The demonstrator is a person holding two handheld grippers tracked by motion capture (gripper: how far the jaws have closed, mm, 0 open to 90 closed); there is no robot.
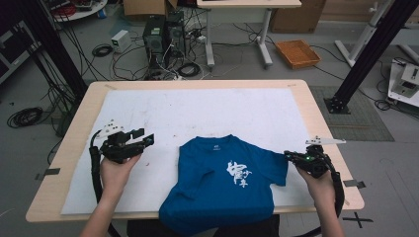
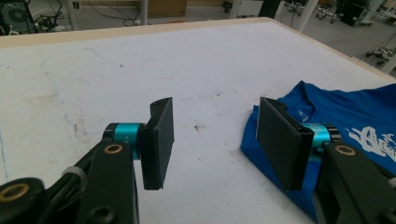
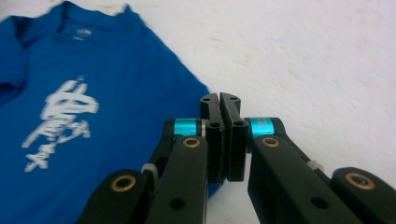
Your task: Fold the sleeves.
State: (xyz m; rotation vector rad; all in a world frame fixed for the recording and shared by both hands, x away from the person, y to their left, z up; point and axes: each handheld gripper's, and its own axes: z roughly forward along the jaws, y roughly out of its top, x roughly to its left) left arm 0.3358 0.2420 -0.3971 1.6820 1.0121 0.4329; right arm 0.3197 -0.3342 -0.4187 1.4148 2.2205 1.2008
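The blue T-shirt (image 1: 225,185) drapes over the table's (image 1: 321,118) near edge at lower centre. The right gripper (image 1: 290,156), jaws together, pinches its sleeve edge; the left gripper (image 1: 146,138) hangs parted, empty. Bare white mat (image 1: 207,108) beyond; cables (image 1: 168,64) clutter the floor at the top.

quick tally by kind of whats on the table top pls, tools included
blue t-shirt: 1
white sheet covering the table: 1
hand-held tools: 2, left tool and right tool
total: 4
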